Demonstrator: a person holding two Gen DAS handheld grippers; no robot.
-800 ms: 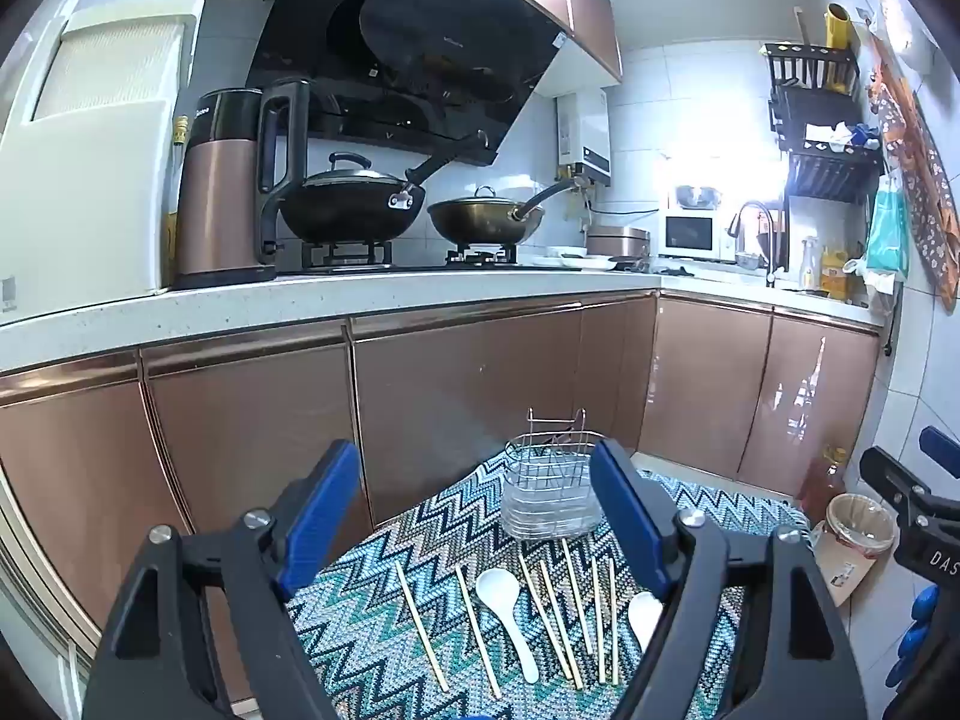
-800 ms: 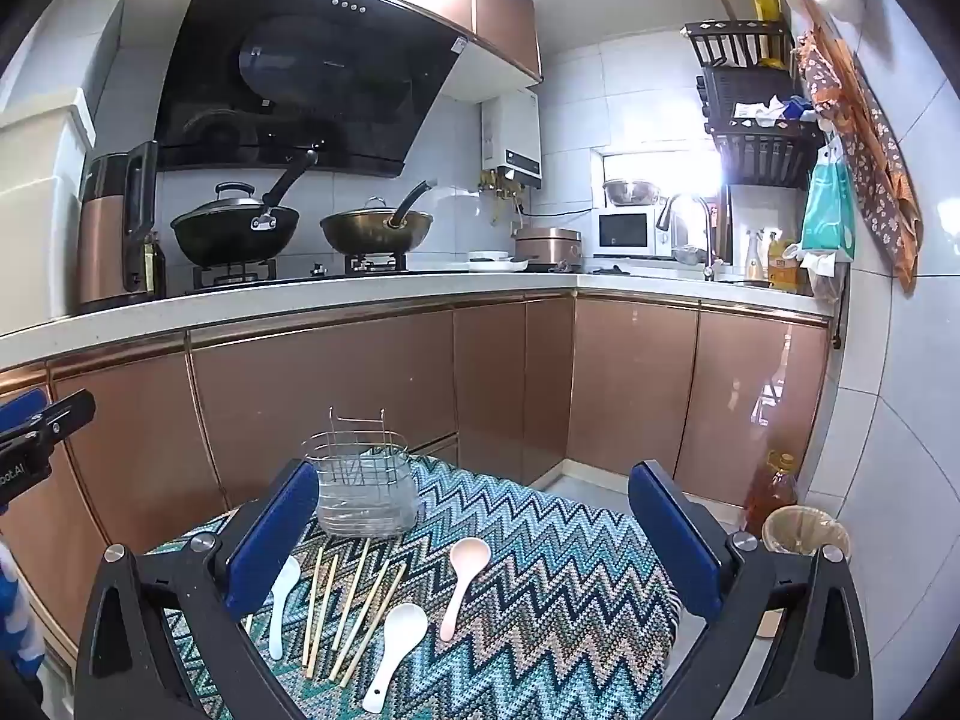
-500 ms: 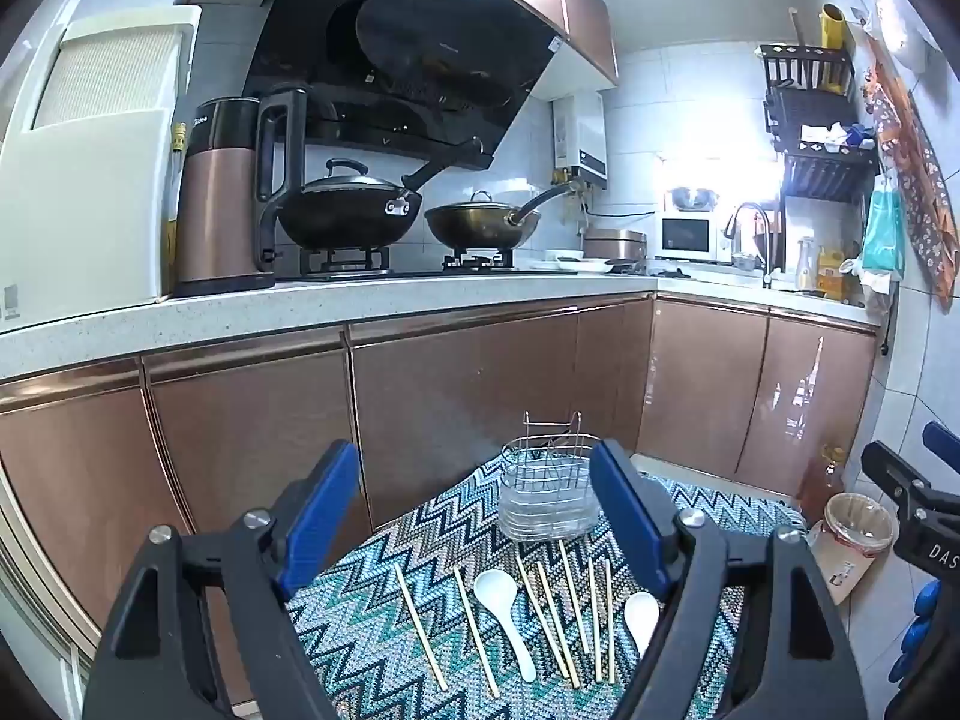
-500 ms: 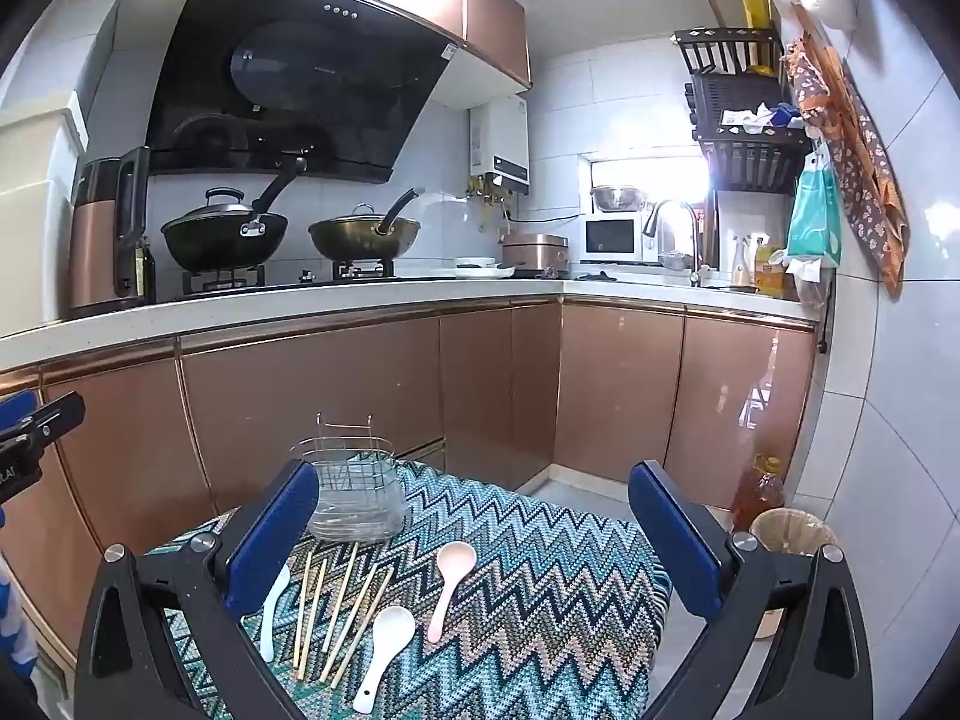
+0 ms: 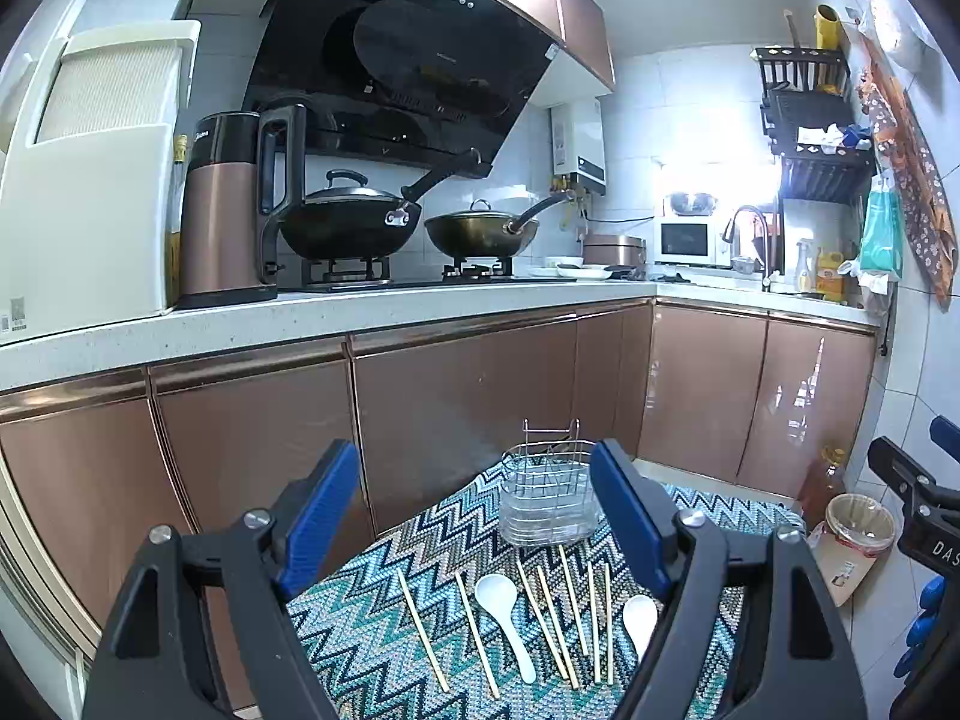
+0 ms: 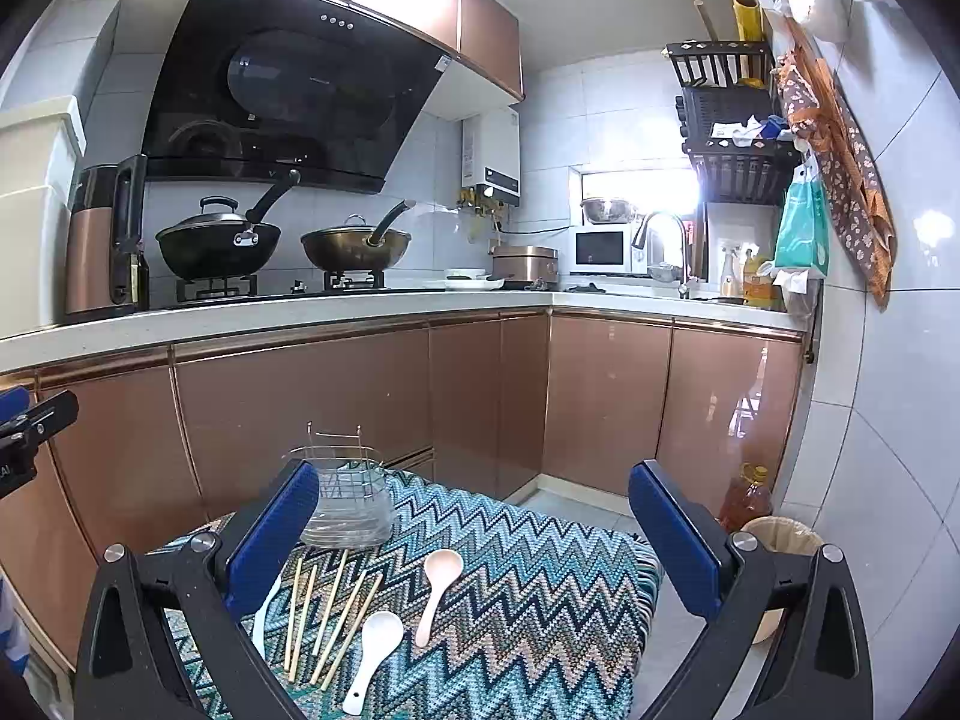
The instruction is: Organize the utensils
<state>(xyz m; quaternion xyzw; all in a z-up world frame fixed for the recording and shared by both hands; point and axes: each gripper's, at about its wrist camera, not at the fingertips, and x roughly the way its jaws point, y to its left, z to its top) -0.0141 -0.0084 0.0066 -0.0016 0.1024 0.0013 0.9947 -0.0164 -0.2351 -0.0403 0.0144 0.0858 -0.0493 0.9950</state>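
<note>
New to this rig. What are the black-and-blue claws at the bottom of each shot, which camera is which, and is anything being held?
No robot arm here: a person holds a two-finger gripper in each hand, and each one carries a fisheye camera looking forward along its fingers. One picture is from the left gripper, the other from the right gripper; the blue pieces are the finger pads. Both stand wide open and hold nothing.

Ahead is a small table under a zigzag cloth. On it stand a wire basket in a clear tray, loose chopsticks in front of it, and three spoons: two white spoons and a pinkish spoon. Nothing is sorted into the basket yet.
</note>
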